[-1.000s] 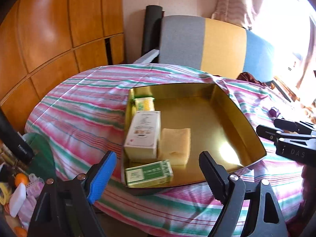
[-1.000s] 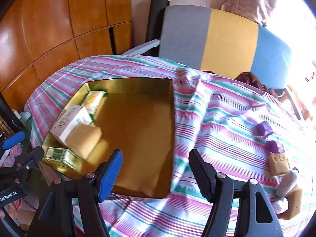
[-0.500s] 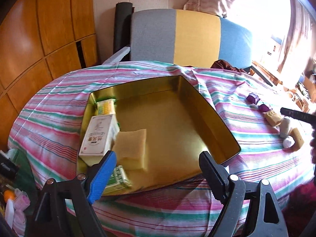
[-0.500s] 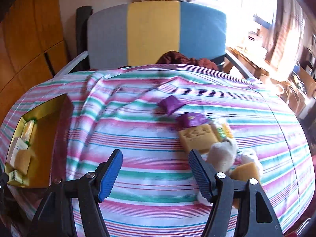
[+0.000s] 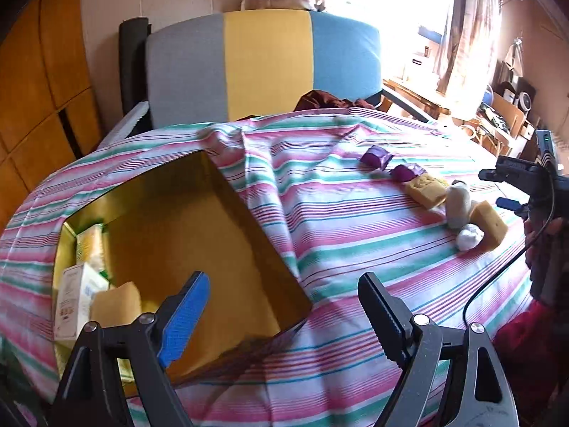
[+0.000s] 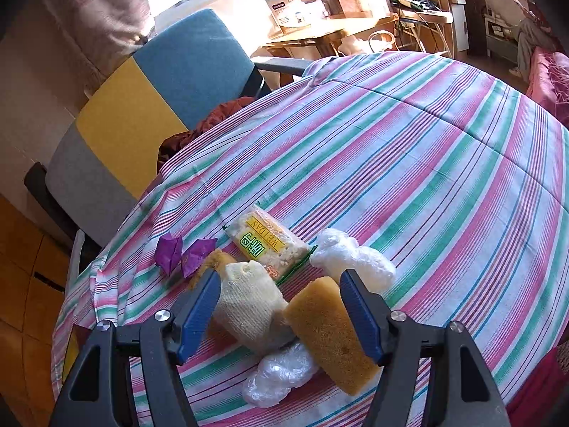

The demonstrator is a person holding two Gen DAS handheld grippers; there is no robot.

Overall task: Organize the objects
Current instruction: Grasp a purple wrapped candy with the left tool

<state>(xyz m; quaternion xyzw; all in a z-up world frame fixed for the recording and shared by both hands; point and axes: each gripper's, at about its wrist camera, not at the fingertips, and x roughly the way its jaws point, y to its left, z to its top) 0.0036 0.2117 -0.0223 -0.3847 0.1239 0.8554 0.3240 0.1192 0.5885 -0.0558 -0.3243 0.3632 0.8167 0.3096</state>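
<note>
right gripper (image 6: 277, 306): my jaws stand apart, gripping nothing. They hang over the loose pile with the pads clear of it.
left gripper (image 5: 282, 313): jaws wide apart and empty, over the near corner of the gold tray (image 5: 227, 192).
key relation: the yellow sponge (image 6: 330, 334) sits dead ahead between my right fingers, just inside the right pad. Its long axis runs 11 to 5 in the right wrist view, so it lies skewed to the jaw line. I judge a wrist roll is needed before closing.
nearer hand: the right one. From the left wrist view the pile lies well apart, at about 2 o'clock.
mesh pouch (image 6: 249, 302): cream knit, soft and lumpy, just inside the left pad and touching the sponge. I judge there is a risk of pinching both.
plastic wads (image 6: 281, 373): crinkled clear film. One lies at 6 o'clock of the sponge, another at 1 o'clock.
cracker pack (image 6: 266, 245): flat and glossy, at 12 o'clock.
purple wrappers (image 6: 181, 254): crumpled foil, at 10 o'clock.
tray contents: cartons (image 5: 76, 295) and a tan sponge block (image 5: 115, 302) at its left end; the rest of the floor is bare.
cloth (image 6: 409, 163): striped and wrinkled.
</note>
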